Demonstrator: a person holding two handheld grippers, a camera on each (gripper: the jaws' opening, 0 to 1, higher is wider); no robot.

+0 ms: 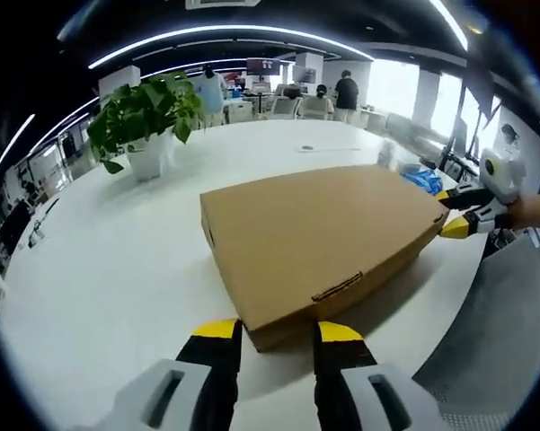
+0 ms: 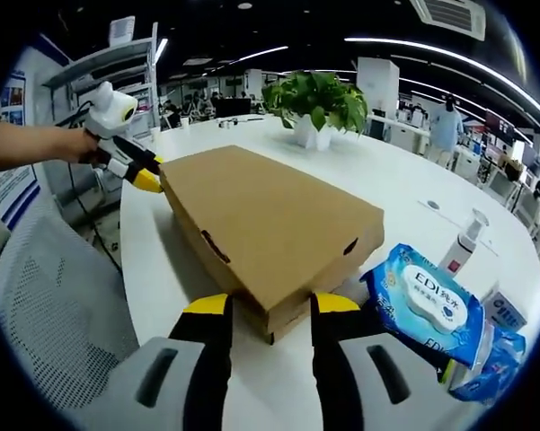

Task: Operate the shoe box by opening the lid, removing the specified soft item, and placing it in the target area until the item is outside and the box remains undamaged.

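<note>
shoe box (image 1: 319, 242) | plain brown cardboard; lid shut; lying flat | on white table near its edge

Closed cardboard box (image 2: 270, 238) lies between the jaws of both tongs. Beside the right tongs (image 2: 268, 314), wet-wipe packs (image 2: 427, 305) and a spray bottle (image 2: 463, 241) crowd the table (image 1: 117, 269); beyond, a potted plant (image 1: 148, 117) stands past open tabletop.

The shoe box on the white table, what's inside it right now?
Cannot be seen: the shoe box has its lid closed flat, so its contents are covered. Outside, the left gripper and right gripper each straddle a corner.
</note>
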